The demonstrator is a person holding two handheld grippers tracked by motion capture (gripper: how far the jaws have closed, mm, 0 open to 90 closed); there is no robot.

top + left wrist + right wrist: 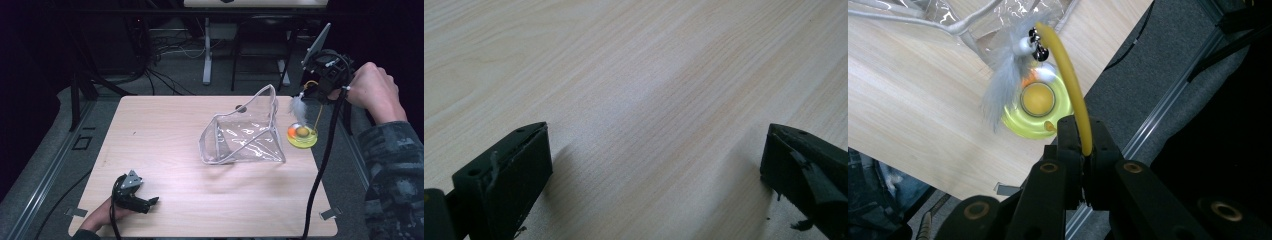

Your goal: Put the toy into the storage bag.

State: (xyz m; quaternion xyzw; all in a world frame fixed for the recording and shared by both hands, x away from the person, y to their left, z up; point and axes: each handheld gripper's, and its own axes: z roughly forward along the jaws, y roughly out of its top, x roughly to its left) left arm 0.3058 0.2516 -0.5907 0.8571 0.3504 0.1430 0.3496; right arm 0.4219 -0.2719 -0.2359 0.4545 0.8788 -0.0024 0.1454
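Note:
A toy with a round yellow-green base (302, 136) (1015, 120) holding an orange ball (1037, 98) is at the table's right edge. I cannot tell whether the base rests on the wood. A thin yellow wand (1068, 75) curves up from it, with a grey feather (298, 106) (998, 90) and small bells at its top. My right gripper (314, 84) (1082, 131) is above the toy, shut on the wand's end. My left gripper (150, 202) (656, 135) lies low on the table's near left corner, open, with bare wood between its jaws.
A clear plastic pouch (245, 132) (963, 20) stands open in the middle of the wooden table (165, 130), just left of the toy. Past the right edge are a grey floor and a metal rail (1158, 110). Cables and stand legs are behind the table.

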